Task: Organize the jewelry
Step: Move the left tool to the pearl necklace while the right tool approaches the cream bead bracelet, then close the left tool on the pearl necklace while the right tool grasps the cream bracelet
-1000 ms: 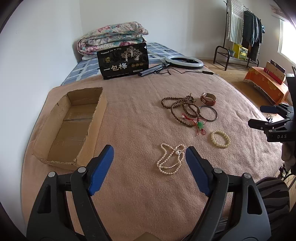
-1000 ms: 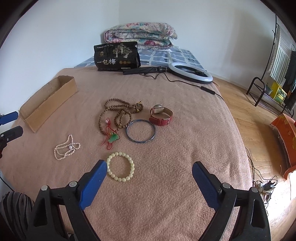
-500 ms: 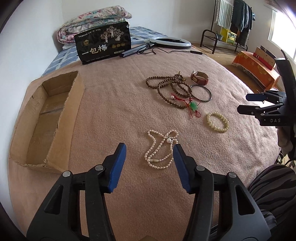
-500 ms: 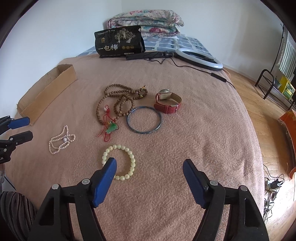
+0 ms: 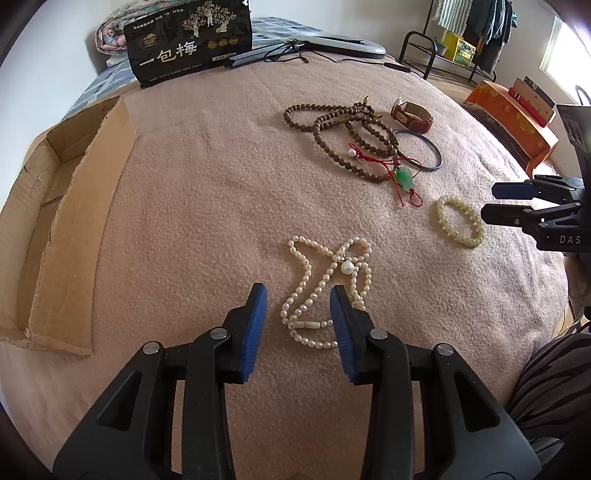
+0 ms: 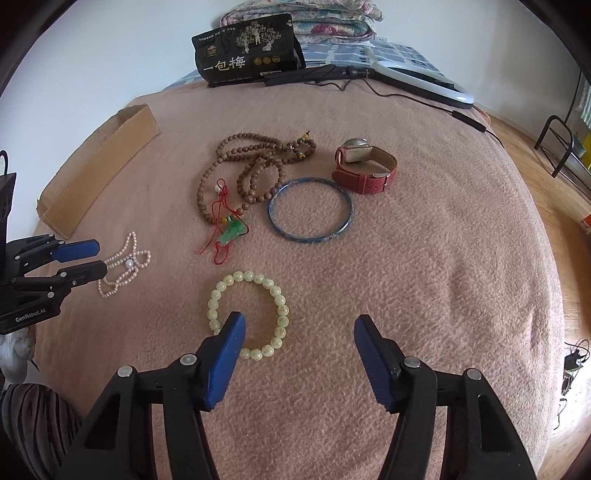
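Observation:
Jewelry lies on a pink blanket (image 5: pixel 207 206). My left gripper (image 5: pixel 298 295) is open, its jaws low on either side of the near end of a white pearl necklace (image 5: pixel 325 280), which also shows in the right wrist view (image 6: pixel 123 264). My right gripper (image 6: pixel 299 325) is open over a pale green bead bracelet (image 6: pixel 247 317), its left pad over the bracelet's rim. Farther off lie a brown bead strand (image 6: pixel 251 170), a green pendant on red cord (image 6: pixel 232 230), a blue bangle (image 6: pixel 310 210) and a red-strapped watch (image 6: pixel 365 170). An open cardboard box (image 5: pixel 55 229) sits at the left.
A black snack bag (image 5: pixel 192 48) stands at the far edge, with a ring light and its cable (image 6: pixel 424 81) beside it. Folded quilts (image 6: pixel 306 18) lie behind. A clothes rack (image 5: pixel 461 40) and an orange box (image 5: pixel 509 118) stand off the bed at the right.
Both grippers have dropped and moved forward toward the blanket. The left jaws have narrowed around the pearl necklace's end. The right gripper has come down over the green bracelet.

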Motion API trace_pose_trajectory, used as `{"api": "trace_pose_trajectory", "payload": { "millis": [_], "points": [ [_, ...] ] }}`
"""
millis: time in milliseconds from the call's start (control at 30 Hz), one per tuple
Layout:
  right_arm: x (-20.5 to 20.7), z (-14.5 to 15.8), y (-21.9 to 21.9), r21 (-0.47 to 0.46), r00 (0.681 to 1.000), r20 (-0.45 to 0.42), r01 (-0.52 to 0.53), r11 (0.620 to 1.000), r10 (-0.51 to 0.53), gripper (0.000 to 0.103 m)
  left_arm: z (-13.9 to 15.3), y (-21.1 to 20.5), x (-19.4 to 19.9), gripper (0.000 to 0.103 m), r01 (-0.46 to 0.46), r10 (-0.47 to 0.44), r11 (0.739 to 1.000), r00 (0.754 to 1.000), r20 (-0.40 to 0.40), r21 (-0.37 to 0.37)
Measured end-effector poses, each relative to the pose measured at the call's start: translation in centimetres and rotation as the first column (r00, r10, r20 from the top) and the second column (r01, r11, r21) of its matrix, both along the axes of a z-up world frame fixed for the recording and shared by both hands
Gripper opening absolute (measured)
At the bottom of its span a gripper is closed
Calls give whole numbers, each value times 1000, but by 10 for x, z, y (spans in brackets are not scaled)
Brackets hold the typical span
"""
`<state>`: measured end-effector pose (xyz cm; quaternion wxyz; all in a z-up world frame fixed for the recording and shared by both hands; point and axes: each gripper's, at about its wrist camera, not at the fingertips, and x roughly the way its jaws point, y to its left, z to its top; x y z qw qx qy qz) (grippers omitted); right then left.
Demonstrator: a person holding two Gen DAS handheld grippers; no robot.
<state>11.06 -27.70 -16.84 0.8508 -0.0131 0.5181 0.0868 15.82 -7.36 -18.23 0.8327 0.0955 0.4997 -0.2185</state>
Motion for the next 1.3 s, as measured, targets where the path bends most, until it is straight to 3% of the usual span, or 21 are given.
{"api": "trace_pose_trajectory", "payload": {
  "millis": [433,533,633,700,867,1167,1300],
  "points": [
    [10,-17,6,7,999,-49,-21,1000,21,59,-17,-7,6,35,7,-7,999,1000,3,33],
    [12,-22,8,-3,998,-57,-23,1000,22,58,-17,-7,5,28,8,-9,999,1000,21,34],
    [12,-24,12,-26,998,-53,-31,999,29,56,-17,-5,7,15,-10,10,1000,1000,15,13],
    [12,-23,15,-37,998,-49,-37,999,36,50,-16,-4,9,7,-23,23,1000,1000,7,-4],
    [11,-22,18,-43,998,-46,-51,998,49,37,-15,-5,8,2,-31,31,999,999,10,-16],
    [8,-21,25,-32,996,-46,-79,996,78,9,-7,-2,8,2,-45,46,996,999,11,-71],
    [7,-18,23,-2,996,-43,-72,997,72,5,6,-3,4,2,-46,50,995,998,38,-91]
  ]
}}
